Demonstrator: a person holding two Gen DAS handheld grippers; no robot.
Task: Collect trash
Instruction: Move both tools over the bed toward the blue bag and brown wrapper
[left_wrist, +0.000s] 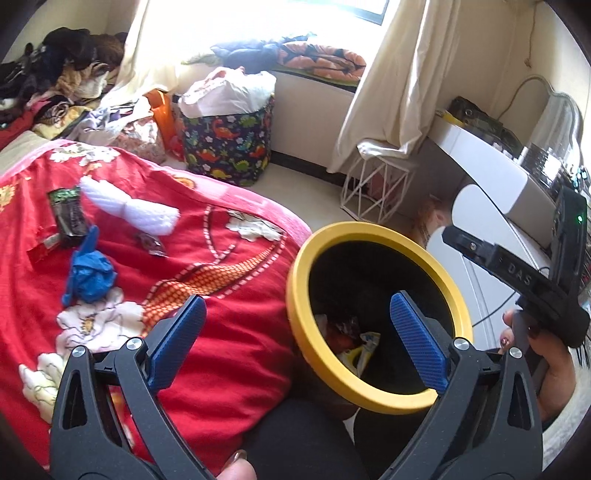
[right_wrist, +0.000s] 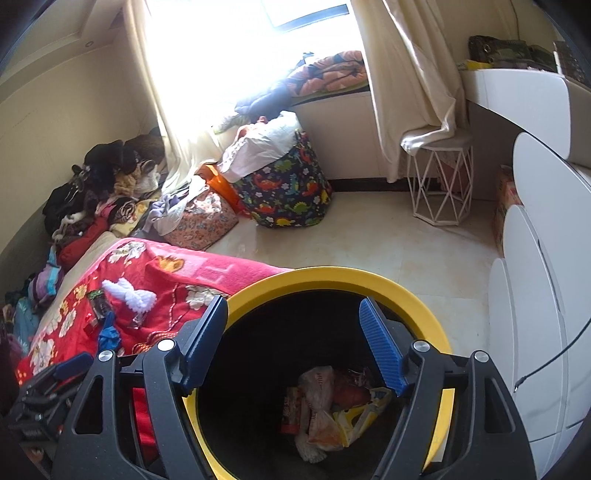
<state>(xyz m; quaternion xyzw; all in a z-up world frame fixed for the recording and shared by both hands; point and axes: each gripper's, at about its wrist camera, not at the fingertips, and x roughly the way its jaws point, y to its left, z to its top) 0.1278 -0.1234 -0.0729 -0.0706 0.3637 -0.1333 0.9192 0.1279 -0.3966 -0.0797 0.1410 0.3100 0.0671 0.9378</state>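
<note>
Both jaw pairs apart, empty: right gripper (right_wrist: 291, 343) over yellow-rimmed bin (right_wrist: 332, 277), left gripper (left_wrist: 295, 339) beside it. Remaining trash sits up-left of left jaws on red blanket (left_wrist: 229, 332): blue wad (left_wrist: 90, 275), white foam net (left_wrist: 129, 208), dark wrapper (left_wrist: 70, 218). Likely light, crushable; pinch mid-bulk.

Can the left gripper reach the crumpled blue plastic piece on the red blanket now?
Probably yes. The left gripper is open and empty, and nothing lies between it and the crumpled blue plastic piece on the red floral blanket.
</note>
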